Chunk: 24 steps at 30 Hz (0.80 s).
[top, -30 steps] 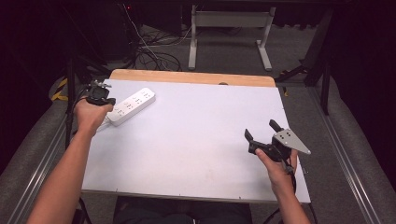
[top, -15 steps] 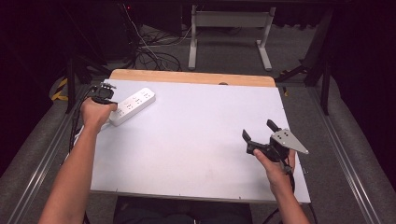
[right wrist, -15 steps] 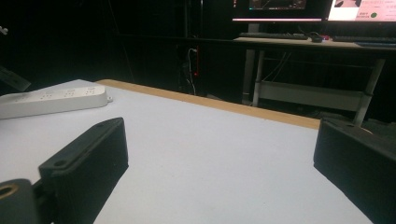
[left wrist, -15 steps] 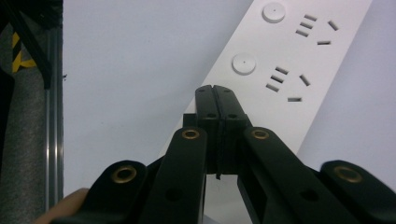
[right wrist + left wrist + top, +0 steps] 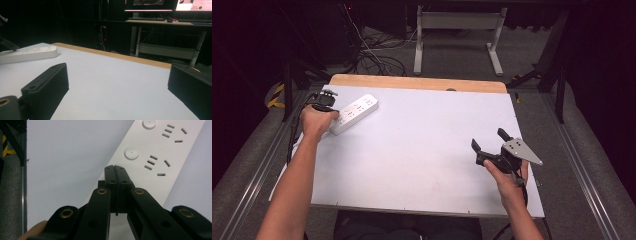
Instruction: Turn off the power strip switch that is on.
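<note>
White plastic power strip (image 5: 353, 114) sits near the far left corner of the table (image 5: 422, 150), lying at an angle with its sockets facing up, and that's clearly what the work is about. The left gripper (image 5: 115, 170) has its jaws pressed flat together with nothing between them, tips resting on or just above the near end of the strip, right below one of the round buttons (image 5: 131, 153); I can't tell for sure whether it's actually touching. Looks to me like a poke or a push rather than a grab. If the aim is pressing that button, I'd slide the closed tips forward until they're centred over it and come straight down, because an off-centre press on a light strip like this will probably just skate it across the smooth tabletop. If the aim is nudging the strip, push along its length rather than at one corner, or it'll spin. The right gripper (image 5: 492, 148) is well apart on the near right side of the table, jaws spread wide and holding nothing. It could honestly help by coming over and bracing the far end of the strip so it doesn't shift. Slow and square is the way here.
</note>
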Each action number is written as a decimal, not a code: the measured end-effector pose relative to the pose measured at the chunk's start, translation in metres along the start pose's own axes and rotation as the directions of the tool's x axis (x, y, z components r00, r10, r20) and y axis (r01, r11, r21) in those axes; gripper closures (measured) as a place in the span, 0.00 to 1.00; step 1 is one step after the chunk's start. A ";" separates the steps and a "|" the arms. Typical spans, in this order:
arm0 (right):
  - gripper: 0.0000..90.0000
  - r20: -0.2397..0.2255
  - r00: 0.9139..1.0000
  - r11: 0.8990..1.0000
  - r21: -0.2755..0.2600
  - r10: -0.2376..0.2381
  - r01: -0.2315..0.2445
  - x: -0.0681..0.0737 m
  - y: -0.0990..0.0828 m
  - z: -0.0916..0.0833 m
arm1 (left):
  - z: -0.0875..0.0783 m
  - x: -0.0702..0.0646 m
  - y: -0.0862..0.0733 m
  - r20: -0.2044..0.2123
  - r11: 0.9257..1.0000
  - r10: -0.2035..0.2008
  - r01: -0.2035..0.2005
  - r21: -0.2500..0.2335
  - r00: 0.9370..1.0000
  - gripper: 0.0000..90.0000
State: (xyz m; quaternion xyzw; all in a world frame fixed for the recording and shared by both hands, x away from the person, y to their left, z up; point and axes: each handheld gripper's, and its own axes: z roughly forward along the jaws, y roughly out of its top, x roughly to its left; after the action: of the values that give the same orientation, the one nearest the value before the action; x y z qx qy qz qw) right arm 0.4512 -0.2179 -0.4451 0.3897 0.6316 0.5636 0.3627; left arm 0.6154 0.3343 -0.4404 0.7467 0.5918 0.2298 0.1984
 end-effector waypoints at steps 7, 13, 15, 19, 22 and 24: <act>0.04 -0.001 1.000 1.000 -0.005 -0.002 0.002 0.000 0.000 -0.001 | 0.001 0.001 -0.001 0.026 1.000 -0.016 0.017 -0.017 1.000 1.00; 0.04 0.006 1.000 1.000 -0.007 0.003 -0.002 0.000 0.000 -0.003 | -0.001 0.002 -0.003 0.030 1.000 -0.016 0.016 -0.008 0.999 1.00; 0.04 0.008 1.000 1.000 -0.007 -0.001 0.001 0.000 0.001 -0.004 | -0.001 0.003 -0.004 0.036 1.000 -0.023 0.024 -0.018 0.999 1.00; 0.04 0.004 1.000 1.000 -0.007 0.001 -0.001 0.001 0.001 -0.004 | -0.001 0.006 -0.005 0.050 0.999 -0.044 0.045 -0.023 0.998 1.00; 0.04 0.006 1.000 1.000 -0.004 0.000 0.000 0.000 0.000 -0.003 | 0.000 0.009 -0.007 0.059 0.998 -0.058 0.060 -0.036 0.997 1.00; 0.04 0.004 1.000 1.000 -0.005 0.000 0.000 0.000 0.000 -0.003 | 0.000 0.010 -0.007 0.058 0.998 -0.054 0.056 -0.036 0.997 1.00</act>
State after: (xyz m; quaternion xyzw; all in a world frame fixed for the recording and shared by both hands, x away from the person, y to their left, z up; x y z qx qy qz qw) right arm 0.4489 -0.2191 -0.4447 0.3897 0.6295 0.5644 0.3651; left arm 0.6117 0.3453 -0.4428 0.7326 0.6017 0.2141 0.2353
